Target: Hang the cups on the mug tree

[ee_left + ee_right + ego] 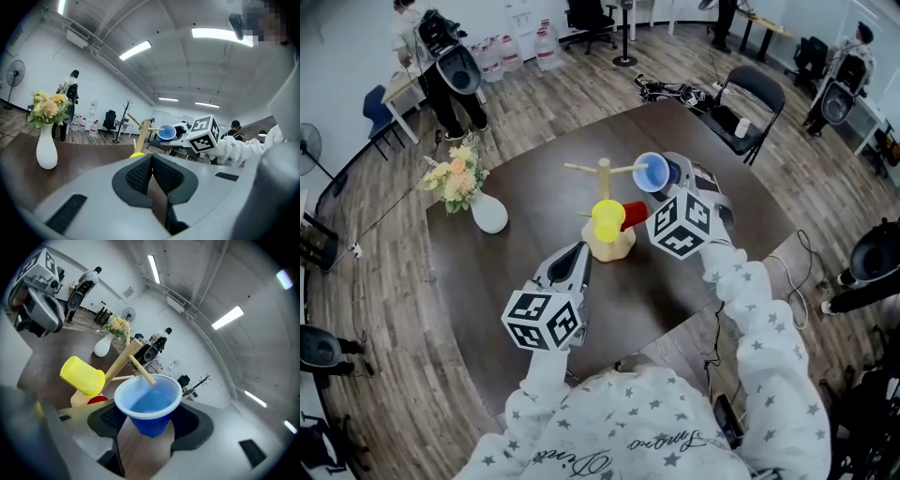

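The right gripper [147, 427] clasps the blue cup [149, 401], mouth facing the mug tree [605, 202] at the table's [516, 281] middle. The peg [140, 369] tip meets the rim, pointing in. The left gripper [151, 173], pinched closed and empty, hovers toward the near edge.

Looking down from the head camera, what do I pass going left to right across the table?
vase → yellow cup → blue cup
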A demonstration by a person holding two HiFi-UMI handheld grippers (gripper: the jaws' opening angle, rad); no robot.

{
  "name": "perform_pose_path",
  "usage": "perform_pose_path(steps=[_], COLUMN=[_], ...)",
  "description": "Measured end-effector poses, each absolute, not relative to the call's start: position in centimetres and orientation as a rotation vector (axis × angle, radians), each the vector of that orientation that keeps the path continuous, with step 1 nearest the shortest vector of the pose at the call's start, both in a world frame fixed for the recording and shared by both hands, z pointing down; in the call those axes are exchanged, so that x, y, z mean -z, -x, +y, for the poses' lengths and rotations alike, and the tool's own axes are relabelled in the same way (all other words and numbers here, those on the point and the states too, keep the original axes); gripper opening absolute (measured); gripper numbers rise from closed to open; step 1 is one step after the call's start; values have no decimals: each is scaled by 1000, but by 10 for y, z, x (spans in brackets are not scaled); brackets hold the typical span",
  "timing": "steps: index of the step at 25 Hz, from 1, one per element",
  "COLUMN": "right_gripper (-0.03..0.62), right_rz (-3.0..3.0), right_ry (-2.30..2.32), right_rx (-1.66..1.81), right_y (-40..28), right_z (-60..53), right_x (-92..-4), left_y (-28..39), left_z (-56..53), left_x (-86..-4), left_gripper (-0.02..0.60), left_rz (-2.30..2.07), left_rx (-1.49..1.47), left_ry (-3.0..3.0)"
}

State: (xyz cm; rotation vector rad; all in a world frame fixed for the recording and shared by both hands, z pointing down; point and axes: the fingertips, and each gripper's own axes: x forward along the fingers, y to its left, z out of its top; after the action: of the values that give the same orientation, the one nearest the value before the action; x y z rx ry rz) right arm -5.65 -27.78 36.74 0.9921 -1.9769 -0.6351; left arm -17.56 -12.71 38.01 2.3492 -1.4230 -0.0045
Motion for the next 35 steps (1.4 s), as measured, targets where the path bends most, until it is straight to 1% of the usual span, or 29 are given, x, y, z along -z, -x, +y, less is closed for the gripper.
perform_pose_path(steps=[22, 35], right_gripper=[298, 299], right_rz=[-1508, -1444], right_ry=[-819, -788], right_rx=[1071, 1173], right_y=[73, 95], right_z=[-284, -277], right_x=[-371, -370], left_y=[171, 174], left_z=[-130, -128], left_x=[-385, -385], left_gripper=[25, 25], left_rz=[-1404, -1403], left_rx=[20, 18], left_ry=[-2348, -2345])
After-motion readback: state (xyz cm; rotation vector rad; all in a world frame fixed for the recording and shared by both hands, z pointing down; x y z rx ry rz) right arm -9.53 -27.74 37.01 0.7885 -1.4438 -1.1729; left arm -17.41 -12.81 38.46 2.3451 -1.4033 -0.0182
